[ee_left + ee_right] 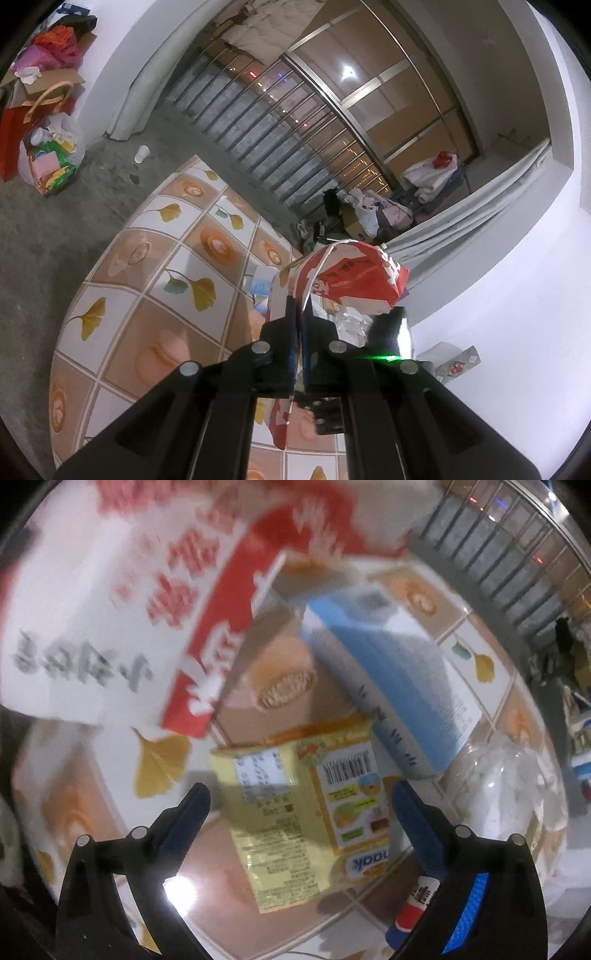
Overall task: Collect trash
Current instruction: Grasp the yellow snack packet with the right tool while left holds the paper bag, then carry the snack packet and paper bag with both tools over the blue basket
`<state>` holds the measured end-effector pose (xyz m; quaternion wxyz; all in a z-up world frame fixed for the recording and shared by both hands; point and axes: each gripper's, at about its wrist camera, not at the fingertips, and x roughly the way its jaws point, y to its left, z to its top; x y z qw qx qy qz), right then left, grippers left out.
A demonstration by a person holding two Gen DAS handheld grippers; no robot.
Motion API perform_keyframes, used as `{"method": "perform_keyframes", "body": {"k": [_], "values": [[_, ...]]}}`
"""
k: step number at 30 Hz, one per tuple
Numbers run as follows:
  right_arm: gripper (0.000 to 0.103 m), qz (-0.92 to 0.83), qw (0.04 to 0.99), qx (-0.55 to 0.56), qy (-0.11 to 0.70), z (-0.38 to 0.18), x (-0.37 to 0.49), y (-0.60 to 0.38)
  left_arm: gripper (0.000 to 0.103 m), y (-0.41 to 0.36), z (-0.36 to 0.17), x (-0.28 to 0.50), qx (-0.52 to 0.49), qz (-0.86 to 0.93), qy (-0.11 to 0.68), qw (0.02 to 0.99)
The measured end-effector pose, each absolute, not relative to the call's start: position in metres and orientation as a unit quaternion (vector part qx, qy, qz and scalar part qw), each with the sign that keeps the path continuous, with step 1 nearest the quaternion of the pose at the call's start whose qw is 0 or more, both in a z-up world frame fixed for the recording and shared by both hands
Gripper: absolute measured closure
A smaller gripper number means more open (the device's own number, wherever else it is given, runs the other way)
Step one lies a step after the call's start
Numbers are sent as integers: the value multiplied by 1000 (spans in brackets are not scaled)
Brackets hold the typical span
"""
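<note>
While the left gripper pinches the edge of the red and white paper shopping bag to hold it up, its jaws squeezed tight together on the paper, the right gripper hangs over a flat yellow snack packet with a barcode on it. That packet lies on the table with the orange and white leaf-pattern cloth, right between the two blue pads, and the jaws stand about as wide apart as they go. The pads do not press on it yet, so nothing is held on that side. This looks like the step of picking up one piece of trash to drop into the bag. Next, the open claw likely needs to go lower, close on the packet's sides, and lift it over to the bag's mouth. The packet is thin and flat, so it may slip. Just behind the packet lies a blue and white cardboard box, and to its right sits a crumpled clear plastic wrap. Farther off, in the left view, a white paper cup stands on the grey floor.
</note>
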<state>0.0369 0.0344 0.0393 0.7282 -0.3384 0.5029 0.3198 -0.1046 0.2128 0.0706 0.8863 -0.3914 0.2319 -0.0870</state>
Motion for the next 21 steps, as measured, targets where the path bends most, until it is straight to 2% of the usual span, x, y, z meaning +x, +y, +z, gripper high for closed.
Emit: {"method": "perform_keyframes", "body": {"k": [3, 5, 9, 11, 13, 16, 21], "values": [[8, 313, 732, -294, 529, 35, 47, 29, 102, 213, 70, -105, -392, -87, 232, 886], [12, 307, 737, -246, 550, 33, 53, 22, 102, 213, 70, -104, -393, -88, 233, 885], [33, 298, 745, -234, 549, 38, 42, 18, 102, 213, 70, -106, -397, -89, 235, 883], [36, 288, 748, -219, 557, 40, 36, 14, 102, 212, 70, -106, -396, -87, 235, 883], [54, 279, 750, -207, 563, 42, 27, 12, 102, 214, 70, -107, -396, -86, 235, 884], [70, 283, 747, -131, 587, 47, 23, -1, 102, 213, 71, -108, -392, -83, 234, 886], [75, 287, 755, -58, 586, 49, 7, -28, 103, 212, 71, -111, -377, -75, 236, 892]]}}
